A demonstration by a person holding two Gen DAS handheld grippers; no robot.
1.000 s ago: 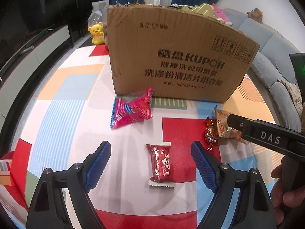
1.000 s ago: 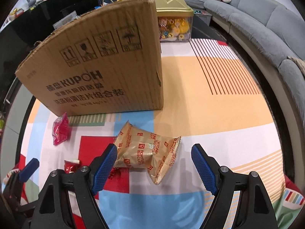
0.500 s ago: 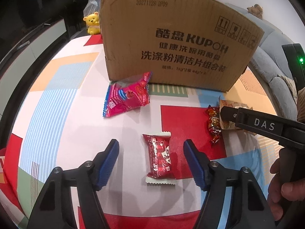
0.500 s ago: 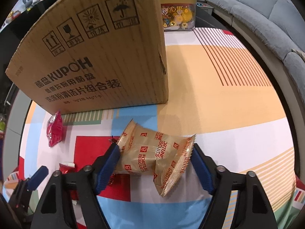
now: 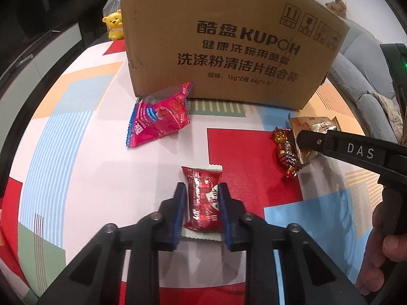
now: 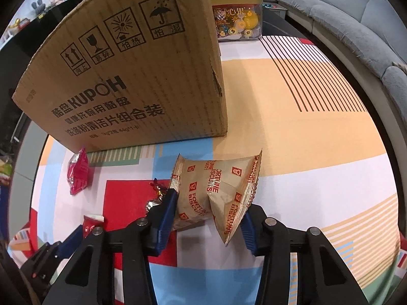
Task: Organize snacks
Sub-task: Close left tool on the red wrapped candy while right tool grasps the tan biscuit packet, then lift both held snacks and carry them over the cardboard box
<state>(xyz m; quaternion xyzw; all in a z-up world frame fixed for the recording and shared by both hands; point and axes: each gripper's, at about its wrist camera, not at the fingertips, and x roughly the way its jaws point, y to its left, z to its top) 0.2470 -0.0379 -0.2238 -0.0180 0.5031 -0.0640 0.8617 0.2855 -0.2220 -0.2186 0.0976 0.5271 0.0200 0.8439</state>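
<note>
Since a second ago both sets of jaws have been closing: the left gripper (image 5: 201,193) now pinches the red candy packet (image 5: 203,198), the right gripper (image 6: 209,209) squeezes the gold biscuit bag (image 6: 216,190). Four snacks near one cardboard box (image 5: 223,40), counting a pink packet (image 5: 159,118) and foil candy (image 5: 286,152)

cardboard box (image 5: 229,40) top cut off, twisted candy (image 6: 156,195) half hidden behind tool

The left gripper (image 5: 201,193) has just closed on a red candy packet (image 5: 203,198) lying on the colourful tablecloth (image 5: 76,172). Beyond lie a pink snack bag (image 5: 159,118) and a KUPOH cardboard box (image 5: 229,40); the right gripper (image 5: 302,139) squeezes a gold biscuit packet (image 5: 313,127).
</note>
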